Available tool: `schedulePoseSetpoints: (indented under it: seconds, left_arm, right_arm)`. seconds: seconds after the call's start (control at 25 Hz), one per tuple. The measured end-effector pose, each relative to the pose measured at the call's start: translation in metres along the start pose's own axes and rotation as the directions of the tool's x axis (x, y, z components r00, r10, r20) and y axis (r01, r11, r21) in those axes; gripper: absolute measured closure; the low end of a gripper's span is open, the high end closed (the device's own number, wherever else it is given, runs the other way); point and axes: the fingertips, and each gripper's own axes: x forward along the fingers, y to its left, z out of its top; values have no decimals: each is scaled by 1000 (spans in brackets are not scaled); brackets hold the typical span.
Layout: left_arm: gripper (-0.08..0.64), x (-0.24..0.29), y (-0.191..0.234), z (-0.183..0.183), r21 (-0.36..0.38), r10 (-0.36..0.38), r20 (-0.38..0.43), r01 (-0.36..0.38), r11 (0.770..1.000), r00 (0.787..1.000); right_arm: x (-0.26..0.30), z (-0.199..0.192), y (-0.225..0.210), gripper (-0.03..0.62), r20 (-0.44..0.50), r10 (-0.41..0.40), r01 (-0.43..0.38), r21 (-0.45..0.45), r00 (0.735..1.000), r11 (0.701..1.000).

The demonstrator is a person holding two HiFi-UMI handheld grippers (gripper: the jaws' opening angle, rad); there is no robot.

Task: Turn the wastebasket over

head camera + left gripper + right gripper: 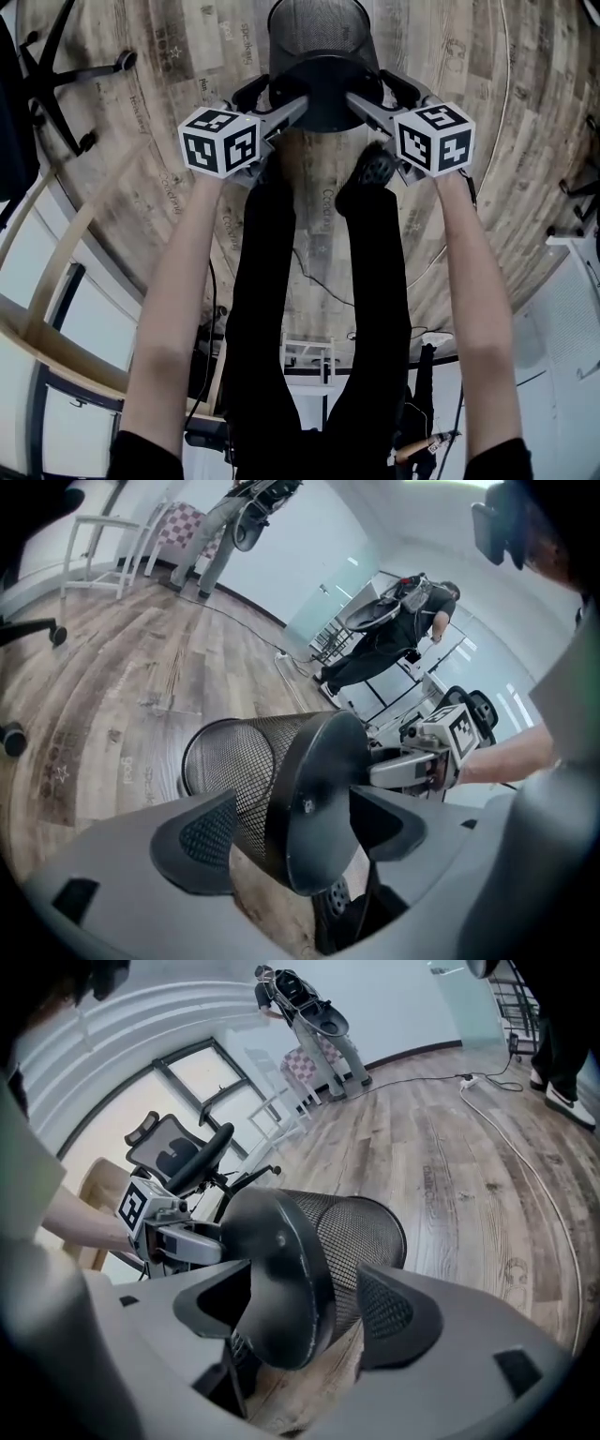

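Black wire mesh is forming the wall of the wastebasket [323, 84], which you are holding tipped over above the wooden floor [497, 187], its solid base [323, 799] facing you and its open mouth pointing away. The left gripper [272, 98] and the right gripper [384, 94] are flanking the base from opposite sides. Each pair of jaws is standing wide and straddling the base edge, one jaw lying along the mesh wall [361, 1227] and the other across the flat bottom, so both appear to be clamping the basket between them. The base is riding clear of the floor; whether the mouth rim is touching it is not showing. Judging by this pose, you are partway through the turning step. The next move is calling for both wrists rolling together, keeping equal pressure, until the mouth is facing down.
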Motion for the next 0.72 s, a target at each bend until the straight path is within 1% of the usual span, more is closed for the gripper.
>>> schedulePoseSetpoints:
  seconds: [0.08, 0.2, 0.28, 0.4, 0.48, 0.56, 0.72]
  left_arm:
    - [178, -2, -6, -5, -22, -29, 1, 29, 999, 1000]
    - [166, -5, -12, -14, -44, -84, -21, 83, 996, 996]
    - [163, -8, -14, -18, -65, -122, -38, 119, 991, 992]
    - [155, -10, -19, -28, -77, -155, -67, 149, 986, 986]
    - [152, -10, -23, -37, -62, -162, -99, 156, 986, 982]
    - [144, -11, -26, -46, -40, -169, -142, 165, 986, 975]
    - [135, -15, -30, -64, -38, -192, -203, 188, 981, 960]
  right_arm:
    - [-3, -6, 3, 250, -8, 38, -38, 33, 999, 999]
    - [-10, -16, 8, 241, -34, 106, -103, 88, 994, 991]
    - [-13, -22, 10, 242, -60, 136, -130, 97, 989, 987]
    - [-16, -36, 14, 241, -103, 171, -160, 110, 980, 981]
    - [-18, -48, 18, 239, -140, 191, -177, 103, 972, 979]
    - [-20, -60, 23, 232, -185, 206, -195, 77, 961, 978]
    - [-22, -81, 33, 227, -252, 237, -227, 68, 938, 971]
